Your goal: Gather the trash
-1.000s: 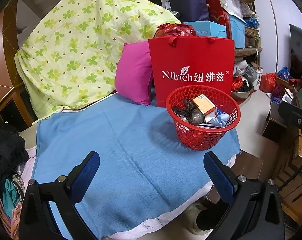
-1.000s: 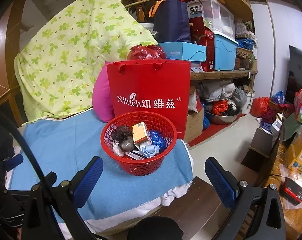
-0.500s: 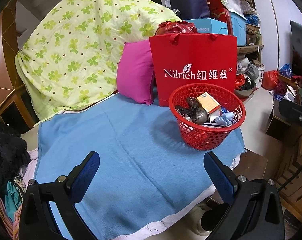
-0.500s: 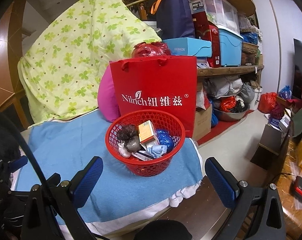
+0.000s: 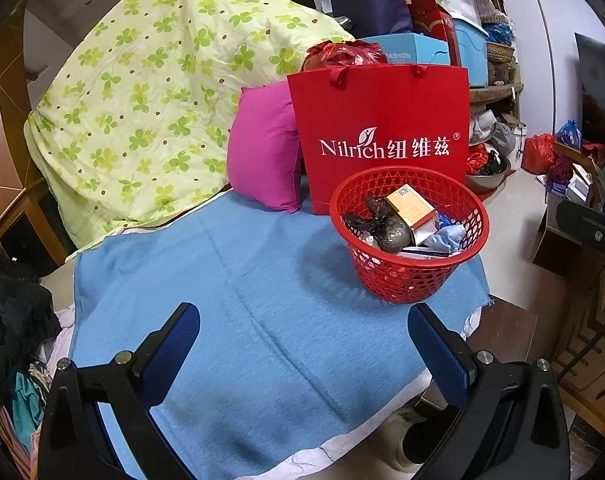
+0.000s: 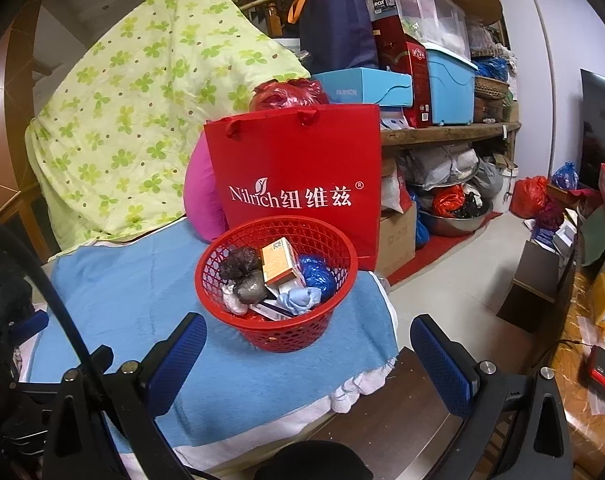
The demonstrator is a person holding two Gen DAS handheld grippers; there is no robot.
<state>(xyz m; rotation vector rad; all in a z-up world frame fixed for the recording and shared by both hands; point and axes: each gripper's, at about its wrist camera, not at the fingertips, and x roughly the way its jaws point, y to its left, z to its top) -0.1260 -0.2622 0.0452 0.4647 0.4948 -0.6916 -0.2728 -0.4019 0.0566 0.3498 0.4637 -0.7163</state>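
Note:
A red mesh basket (image 5: 398, 280) stands on the blue cloth (image 5: 230, 280) near its right edge. It holds trash: an orange box (image 5: 410, 208), a dark crumpled bag (image 5: 390, 232), a blue wad (image 5: 448, 236) and white scraps. The same basket (image 6: 278, 332) shows in the right wrist view, with the orange box (image 6: 276, 260) and a blue bag (image 6: 316, 276) inside. My left gripper (image 5: 304, 344) is open and empty above the cloth, short of the basket. My right gripper (image 6: 308, 356) is open and empty, just in front of the basket.
A red Nilrich paper bag (image 5: 382, 136) stands behind the basket, with a pink cushion (image 5: 262, 160) and a green-patterned quilt (image 5: 142, 112) to its left. Shelves with boxes (image 6: 422, 60) lie at the right. The cloth's front edge (image 6: 342, 392) drops off to the floor.
Both grippers have edged a little closer to the basket, which now sits slightly lower and larger in both views. Both stay open and empty.

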